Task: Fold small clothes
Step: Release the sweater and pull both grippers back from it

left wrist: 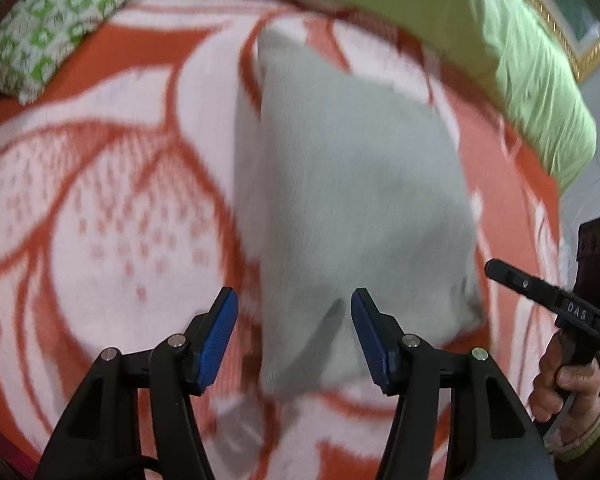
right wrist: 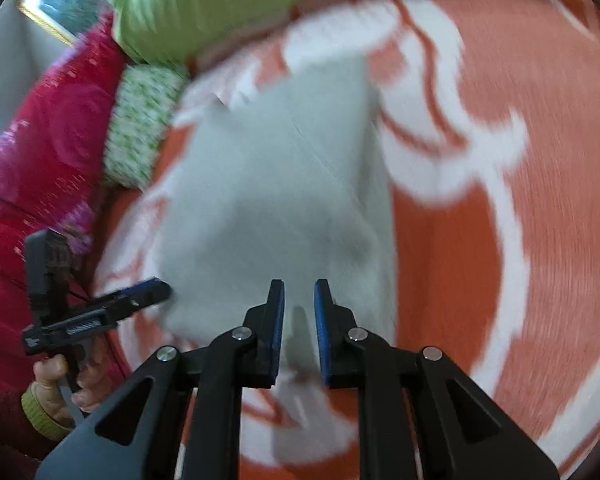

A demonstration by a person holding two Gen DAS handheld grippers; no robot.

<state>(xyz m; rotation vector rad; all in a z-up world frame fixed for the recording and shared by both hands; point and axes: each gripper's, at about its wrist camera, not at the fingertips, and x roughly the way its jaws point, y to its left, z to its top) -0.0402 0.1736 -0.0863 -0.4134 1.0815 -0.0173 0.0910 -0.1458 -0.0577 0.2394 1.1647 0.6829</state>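
Two grippers we are tracking over one grey cloth, which is lying flat on the orange-and-white blanket. Left gripper is hovering at the cloth's near edge, blue pads spread wide, nothing between them. Right gripper is hanging over the cloth's near corner, pads close but with a narrow gap; whether they are pinching fabric, we cannot tell through the blur. Green pillow is lying beyond the cloth, patterned cushion off to the left.
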